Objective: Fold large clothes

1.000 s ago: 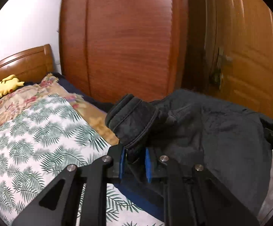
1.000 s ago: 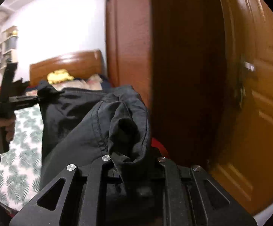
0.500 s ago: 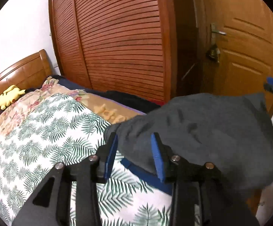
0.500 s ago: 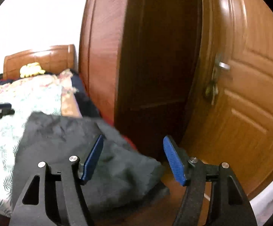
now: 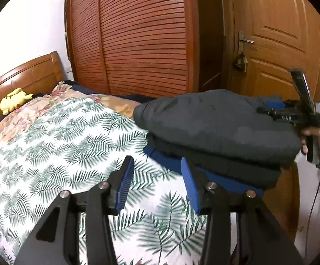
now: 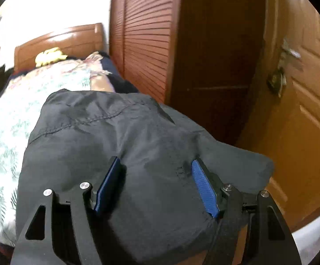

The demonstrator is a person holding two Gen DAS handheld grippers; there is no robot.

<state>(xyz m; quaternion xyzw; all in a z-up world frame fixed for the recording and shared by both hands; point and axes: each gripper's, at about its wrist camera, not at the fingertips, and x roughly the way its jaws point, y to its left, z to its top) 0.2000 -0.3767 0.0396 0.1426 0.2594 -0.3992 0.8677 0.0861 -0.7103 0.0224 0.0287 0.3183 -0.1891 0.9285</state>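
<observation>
The folded dark garment (image 6: 120,154) overhangs the bed (image 5: 49,145) corner and could slide off. The left gripper (image 5: 157,183), jaws just opened, is spread and empty; the right gripper (image 6: 157,185) is spread over the cloth, gripping nothing.

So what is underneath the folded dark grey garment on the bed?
Under the folded dark grey garment a blue fabric layer sticks out at the near edge, lying on the palm-leaf print bedcover. How far it reaches, and anything else beneath, is covered.

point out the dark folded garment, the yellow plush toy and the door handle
dark folded garment (image 5: 215,119), left wrist view, on its top layer
yellow plush toy (image 5: 14,101), left wrist view, on its body, by the headboard
door handle (image 5: 245,40), left wrist view, on the lever
</observation>
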